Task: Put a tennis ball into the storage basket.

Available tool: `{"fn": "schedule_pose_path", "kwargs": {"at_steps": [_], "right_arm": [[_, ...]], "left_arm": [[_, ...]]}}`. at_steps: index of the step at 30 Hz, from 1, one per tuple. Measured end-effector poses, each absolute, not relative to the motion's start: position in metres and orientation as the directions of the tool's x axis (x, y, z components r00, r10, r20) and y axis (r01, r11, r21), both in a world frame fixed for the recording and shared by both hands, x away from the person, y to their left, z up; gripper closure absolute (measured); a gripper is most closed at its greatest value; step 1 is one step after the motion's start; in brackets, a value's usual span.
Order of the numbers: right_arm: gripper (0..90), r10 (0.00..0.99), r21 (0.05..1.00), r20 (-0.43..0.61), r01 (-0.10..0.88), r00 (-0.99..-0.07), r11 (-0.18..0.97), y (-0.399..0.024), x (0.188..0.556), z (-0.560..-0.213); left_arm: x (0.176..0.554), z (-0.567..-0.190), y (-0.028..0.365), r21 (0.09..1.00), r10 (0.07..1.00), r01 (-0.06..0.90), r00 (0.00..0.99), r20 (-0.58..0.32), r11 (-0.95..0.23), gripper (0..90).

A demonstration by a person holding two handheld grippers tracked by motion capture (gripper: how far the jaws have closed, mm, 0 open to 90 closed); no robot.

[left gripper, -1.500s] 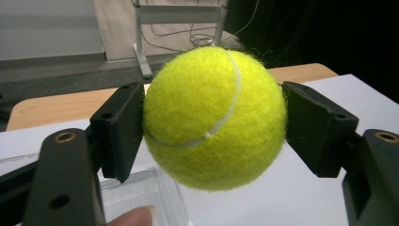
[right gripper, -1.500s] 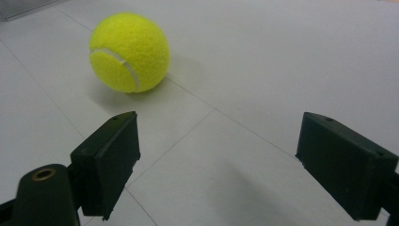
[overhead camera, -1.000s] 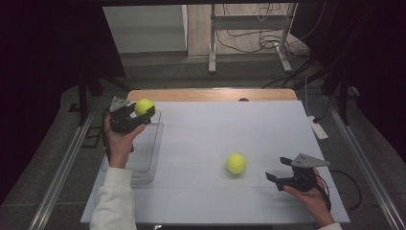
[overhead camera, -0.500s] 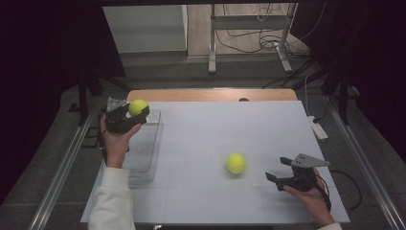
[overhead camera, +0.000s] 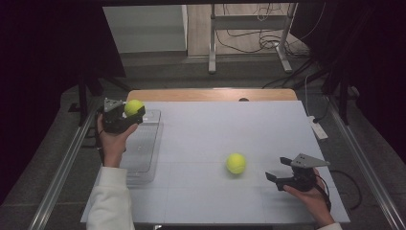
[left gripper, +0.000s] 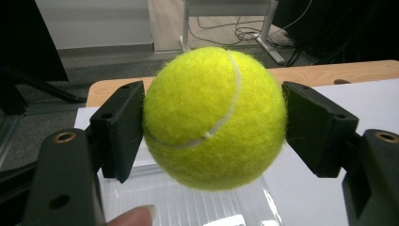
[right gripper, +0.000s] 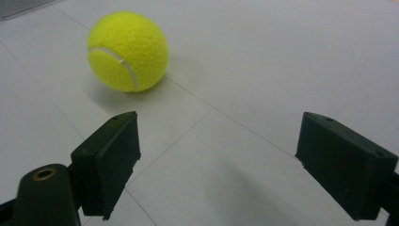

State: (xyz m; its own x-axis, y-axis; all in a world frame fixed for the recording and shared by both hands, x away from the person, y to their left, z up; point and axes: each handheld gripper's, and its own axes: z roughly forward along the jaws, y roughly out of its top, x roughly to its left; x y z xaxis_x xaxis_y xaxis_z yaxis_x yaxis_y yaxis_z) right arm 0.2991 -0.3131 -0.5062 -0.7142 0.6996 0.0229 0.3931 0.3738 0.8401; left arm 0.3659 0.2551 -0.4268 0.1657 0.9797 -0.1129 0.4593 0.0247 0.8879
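Ball (overhead camera: 134, 107) held in left gripper (overhead camera: 125, 114) fingers above clear bin (overhead camera: 143, 158), awaiting release; right gripper (overhead camera: 282, 168) fingers wide near second ball (overhead camera: 236, 163).

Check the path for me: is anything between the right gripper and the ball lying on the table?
Nothing visible. The right gripper is open, and bare white table runs from it to the ball.

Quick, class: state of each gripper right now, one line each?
Left gripper: shut on a tennis ball, held above the clear tray.
Right gripper: open, empty, the other tennis ball lying ahead of it.
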Motion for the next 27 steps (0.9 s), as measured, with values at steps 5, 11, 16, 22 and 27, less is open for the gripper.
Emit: {"fn": "schedule_pose_path", "kwargs": {"at_steps": [5, 11, 16, 22, 27], "right_arm": [[14.4, 0.699, 0.84, 0.021, 0.392, -0.715, 0.376, -0.313, 0.299, -0.506], [14.3, 0.7, 0.84, 0.023, 0.393, -0.714, 0.373, -0.313, 0.299, -0.506], [14.4, 0.701, 0.84, 0.023, 0.393, -0.713, 0.373, -0.314, 0.299, -0.506], [14.4, 0.699, 0.84, 0.024, 0.394, -0.714, 0.373, -0.313, 0.299, -0.506], [14.4, 0.701, 0.84, 0.022, 0.393, -0.713, 0.374, -0.314, 0.299, -0.506]], "left_arm": [[0.37, -0.431, 0.261, 0.881, 0.983, 0.472, 0.147, -0.108, 0.026, 26.3], [0.372, -0.433, 0.265, 0.878, 0.987, 0.477, 0.13, -0.1, 0.026, 26.3], [0.373, -0.434, 0.266, 0.878, 0.988, 0.479, 0.124, -0.097, 0.026, 26.3], [0.373, -0.436, 0.267, 0.876, 0.989, 0.483, 0.114, -0.089, 0.024, 26.3], [0.374, -0.437, 0.269, 0.874, 0.991, 0.485, 0.105, -0.089, 0.027, 26.2]]}}
